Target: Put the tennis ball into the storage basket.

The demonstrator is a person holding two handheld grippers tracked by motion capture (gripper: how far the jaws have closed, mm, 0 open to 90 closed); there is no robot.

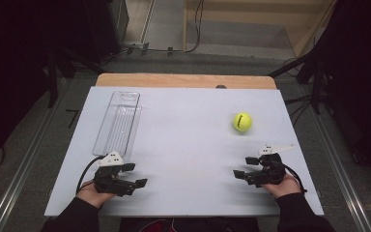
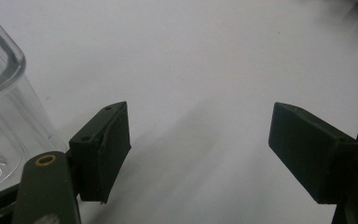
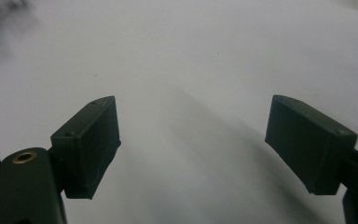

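A yellow-green tennis ball (image 1: 242,122) rests on the white board (image 1: 188,135) at the right, a little beyond my right gripper (image 1: 242,167). A long clear plastic tray (image 1: 118,123) lies lengthwise on the left side, and its near end sits just beyond my left gripper (image 1: 136,175). Both grippers rest low at the board's near edge, pointing inward toward each other. In the left gripper view my left gripper (image 2: 199,144) stands open over bare board, with the tray's rounded corner (image 2: 0,93) beside its left jaw. In the right gripper view my right gripper (image 3: 193,140) is open with nothing between its pads.
The white board covers a wooden table whose far edge (image 1: 186,80) shows beyond it. Dark stands and cables (image 1: 299,101) sit on the floor around the table. Metal rails (image 1: 24,164) run along both sides.
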